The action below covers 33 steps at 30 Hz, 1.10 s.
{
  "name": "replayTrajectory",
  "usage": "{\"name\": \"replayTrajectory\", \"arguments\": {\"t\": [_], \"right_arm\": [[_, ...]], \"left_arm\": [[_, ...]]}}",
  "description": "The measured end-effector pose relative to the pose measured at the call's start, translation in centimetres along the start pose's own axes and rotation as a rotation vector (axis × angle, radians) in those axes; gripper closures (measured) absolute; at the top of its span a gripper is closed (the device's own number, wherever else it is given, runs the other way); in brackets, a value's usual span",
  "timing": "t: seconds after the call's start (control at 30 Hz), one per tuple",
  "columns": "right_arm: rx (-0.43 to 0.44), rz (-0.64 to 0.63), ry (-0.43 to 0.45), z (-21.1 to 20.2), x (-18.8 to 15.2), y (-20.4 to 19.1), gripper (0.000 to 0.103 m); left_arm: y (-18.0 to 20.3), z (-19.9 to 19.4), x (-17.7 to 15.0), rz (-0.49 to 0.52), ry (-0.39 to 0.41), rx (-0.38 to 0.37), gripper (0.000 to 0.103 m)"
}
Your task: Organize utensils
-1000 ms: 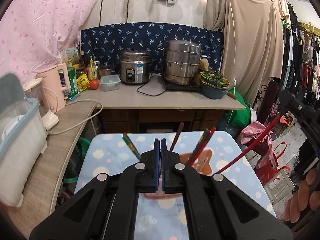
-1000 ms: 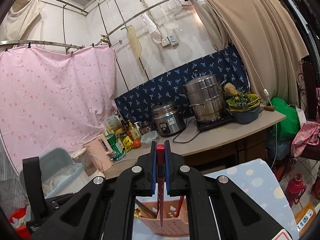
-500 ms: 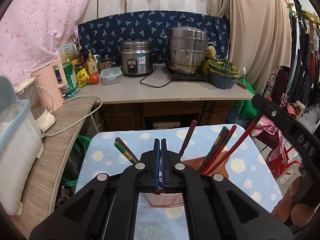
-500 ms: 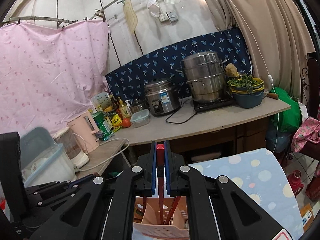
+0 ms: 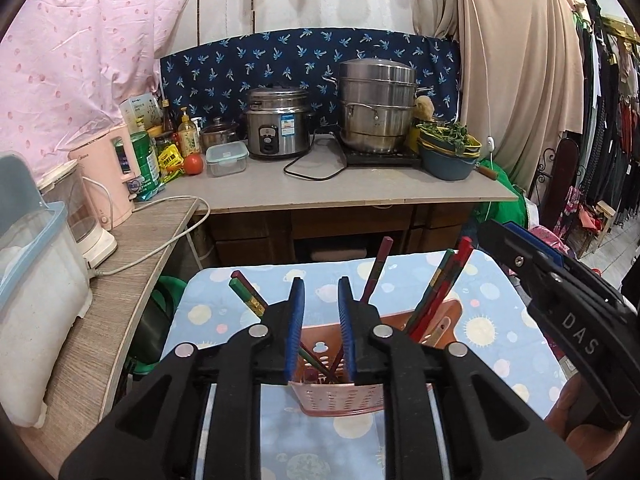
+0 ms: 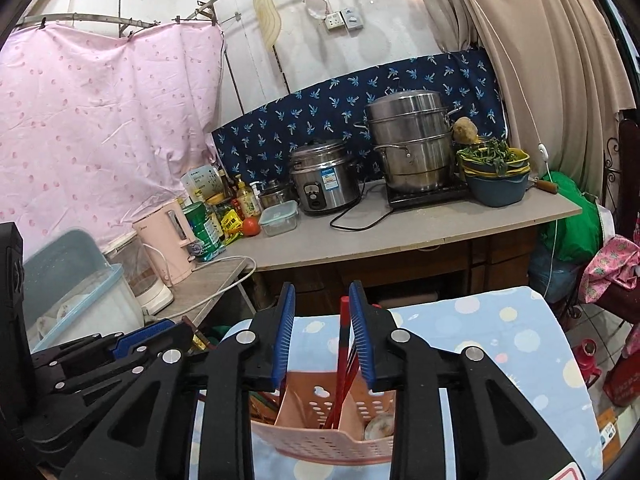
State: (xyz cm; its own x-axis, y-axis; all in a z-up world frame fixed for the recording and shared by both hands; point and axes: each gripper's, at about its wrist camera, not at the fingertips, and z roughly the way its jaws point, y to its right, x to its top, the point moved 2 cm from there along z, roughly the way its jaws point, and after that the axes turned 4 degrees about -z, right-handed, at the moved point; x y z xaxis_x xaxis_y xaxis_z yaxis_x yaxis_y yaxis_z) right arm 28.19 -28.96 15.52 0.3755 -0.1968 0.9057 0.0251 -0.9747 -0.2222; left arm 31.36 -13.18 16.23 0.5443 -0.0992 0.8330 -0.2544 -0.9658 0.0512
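Pink perforated utensil basket on the spotted tablecloth, directly below both tongs. Left gripper: jaws just parted, empty, chopsticks standing beyond. Right gripper: jaws just parted; red chopstick released, leaning beside its right pad, foot in the basket.

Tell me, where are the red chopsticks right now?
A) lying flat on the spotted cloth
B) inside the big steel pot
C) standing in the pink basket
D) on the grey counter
C: the red chopsticks stand tilted in the pink basket on the spotted cloth, between the open jaws of the right gripper.
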Motion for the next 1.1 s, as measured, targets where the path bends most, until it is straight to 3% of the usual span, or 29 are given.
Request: {"name": "replayTrajectory", "arguments": {"t": [0.27, 0.37, 0.73, 0.87, 1.1], "right_arm": [[0.007, -0.02, -0.011, -2.2, -0.7, -0.6, 0.064], [0.01, -0.027, -0.021, -2.9, -1.2, -0.9, 0.062], [0.007, -0.063, -0.05, -5.4, -3.3, -2.3, 0.062], [-0.004, -0.071, -0.072, -6.4, -4.5, -2.5, 0.057], [-0.027, -0.075, -0.104, -8.3, -7.1, -2.6, 0.053]], "left_arm": [[0.0, -1.3, -0.4, -0.004, 0.0, 0.013, 0.082], [0.0, -2.0, -0.7, 0.001, 0.006, 0.019, 0.078], [-0.2, -3.7, -2.5, -0.009, -0.014, 0.036, 0.078], [-0.3, -4.7, -3.4, -0.004, -0.009, 0.056, 0.078], [-0.1, -6.5, -5.5, 0.009, 0.001, 0.089, 0.068]]}}
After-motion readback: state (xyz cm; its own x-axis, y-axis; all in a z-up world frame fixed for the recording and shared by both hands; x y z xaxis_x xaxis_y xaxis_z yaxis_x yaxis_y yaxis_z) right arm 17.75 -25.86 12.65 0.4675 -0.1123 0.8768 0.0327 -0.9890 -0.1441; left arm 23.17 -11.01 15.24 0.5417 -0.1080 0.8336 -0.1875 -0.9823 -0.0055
